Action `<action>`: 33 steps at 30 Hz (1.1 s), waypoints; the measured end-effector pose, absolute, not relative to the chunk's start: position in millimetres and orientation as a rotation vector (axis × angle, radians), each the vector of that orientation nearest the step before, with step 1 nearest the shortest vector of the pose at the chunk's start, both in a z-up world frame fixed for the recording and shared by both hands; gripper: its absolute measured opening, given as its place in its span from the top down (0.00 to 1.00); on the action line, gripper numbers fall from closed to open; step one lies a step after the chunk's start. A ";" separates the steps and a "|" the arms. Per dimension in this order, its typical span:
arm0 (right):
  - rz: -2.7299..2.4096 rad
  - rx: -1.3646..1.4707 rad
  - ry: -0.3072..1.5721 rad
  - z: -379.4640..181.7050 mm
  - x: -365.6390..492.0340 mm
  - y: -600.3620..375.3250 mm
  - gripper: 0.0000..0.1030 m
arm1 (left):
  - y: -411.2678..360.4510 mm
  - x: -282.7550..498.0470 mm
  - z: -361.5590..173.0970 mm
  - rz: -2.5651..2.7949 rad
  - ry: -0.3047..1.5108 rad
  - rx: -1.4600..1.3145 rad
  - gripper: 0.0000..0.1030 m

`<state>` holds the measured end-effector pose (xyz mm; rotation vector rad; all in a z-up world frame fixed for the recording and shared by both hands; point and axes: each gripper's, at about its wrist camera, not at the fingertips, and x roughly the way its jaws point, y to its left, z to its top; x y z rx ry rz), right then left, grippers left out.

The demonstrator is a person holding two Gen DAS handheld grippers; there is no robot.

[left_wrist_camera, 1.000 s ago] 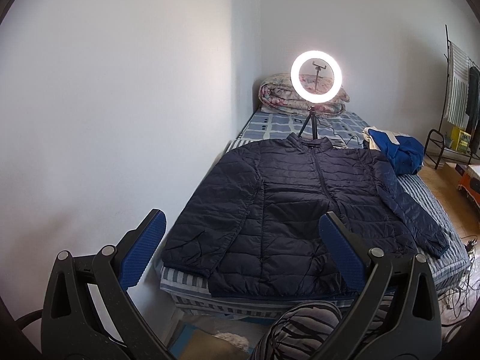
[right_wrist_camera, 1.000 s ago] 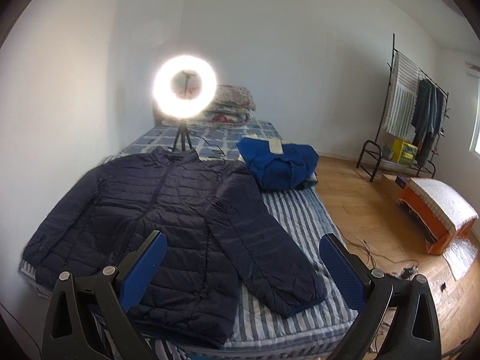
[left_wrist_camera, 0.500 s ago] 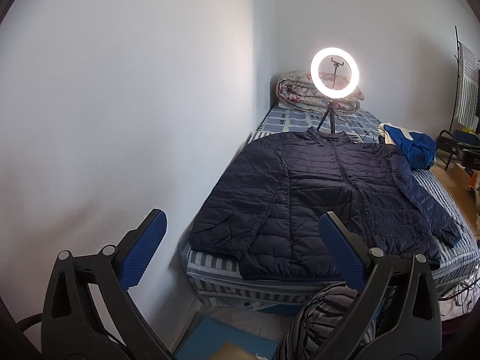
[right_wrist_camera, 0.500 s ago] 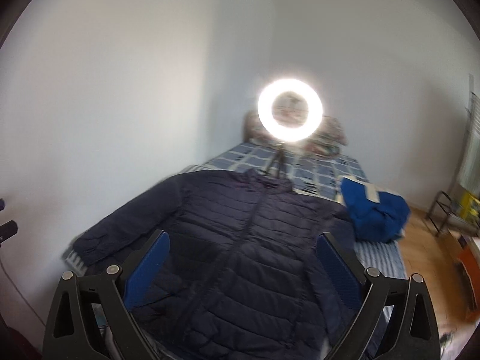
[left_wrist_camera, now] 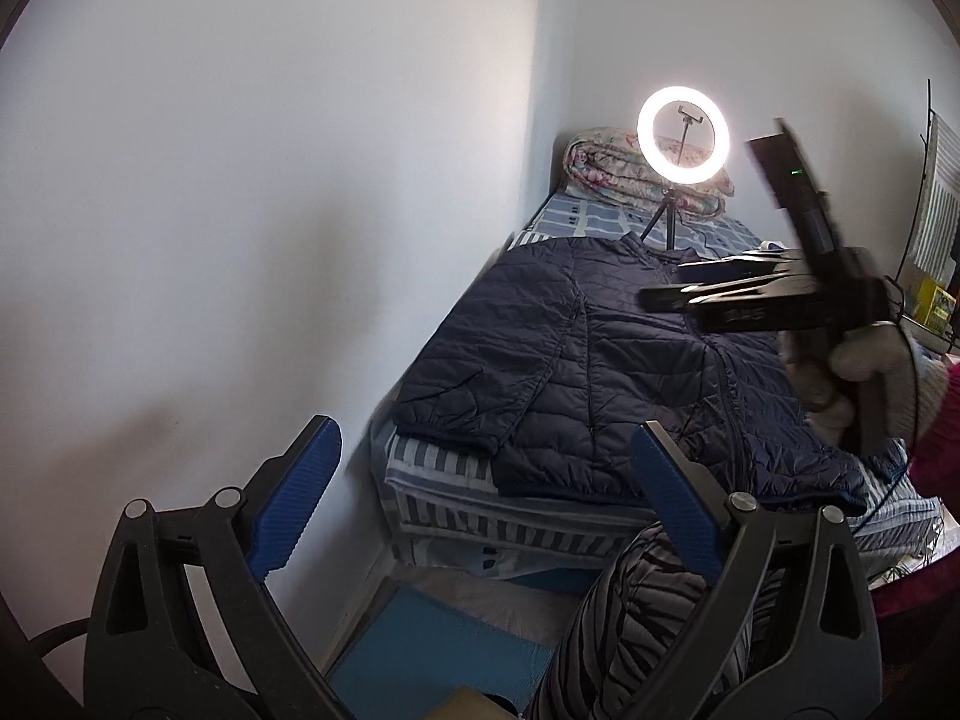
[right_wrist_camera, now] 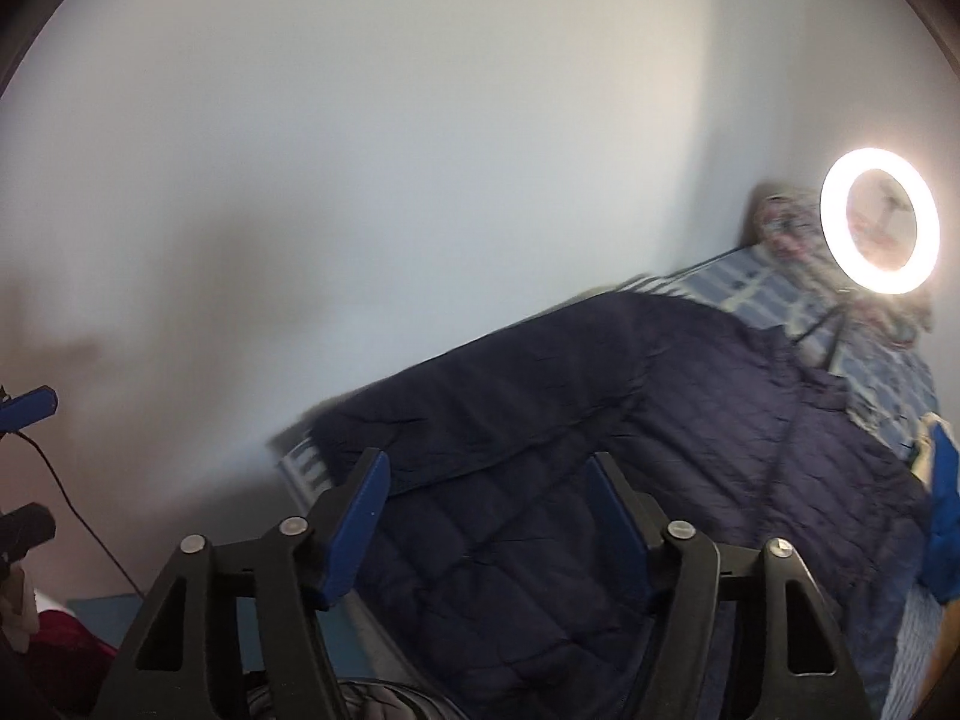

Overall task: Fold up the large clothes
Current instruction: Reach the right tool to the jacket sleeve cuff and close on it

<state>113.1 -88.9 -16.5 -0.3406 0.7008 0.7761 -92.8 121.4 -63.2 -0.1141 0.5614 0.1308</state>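
Observation:
A navy quilted jacket point(left_wrist_camera: 600, 372) lies spread flat on the striped bed point(left_wrist_camera: 480, 510), front up, collar toward the far end. My left gripper point(left_wrist_camera: 480, 444) is open and empty, short of the bed's near left corner, close to the jacket's left sleeve cuff. In the left wrist view my right gripper point(left_wrist_camera: 672, 282), held by a gloved hand point(left_wrist_camera: 864, 372), hangs above the jacket's chest and points left. In its own tilted view the right gripper point(right_wrist_camera: 487, 468) is above the jacket point(right_wrist_camera: 660, 450) near the left sleeve. Its jaws are closing, with no fabric between the pads.
A lit ring light point(left_wrist_camera: 683, 135) on a tripod stands at the bed's far end before a folded quilt point(left_wrist_camera: 600, 168). The white wall point(left_wrist_camera: 270, 210) runs along the bed's left side. A blue garment point(right_wrist_camera: 945, 510) lies at the right. A striped trouser leg point(left_wrist_camera: 630, 618) is below.
The right gripper swung left across the jacket and rolled, its jaws narrowing; it now shows in the left wrist view. The left gripper shifted toward the bed's near left corner.

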 end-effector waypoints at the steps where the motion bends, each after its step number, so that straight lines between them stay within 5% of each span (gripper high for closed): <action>1: 0.802 -0.365 0.715 -24.0 114.1 -76.0 0.36 | 122.9 -93.2 -63.9 0.131 0.565 -0.121 0.04; 12: 1.052 -0.680 0.885 -114.8 107.4 32.0 0.57 | 129.6 -94.3 -69.3 0.110 0.596 -0.145 0.04; 33: 1.035 -0.978 0.979 -232.4 112.4 104.8 0.61 | 136.0 -87.9 -75.8 0.105 0.632 -0.161 0.04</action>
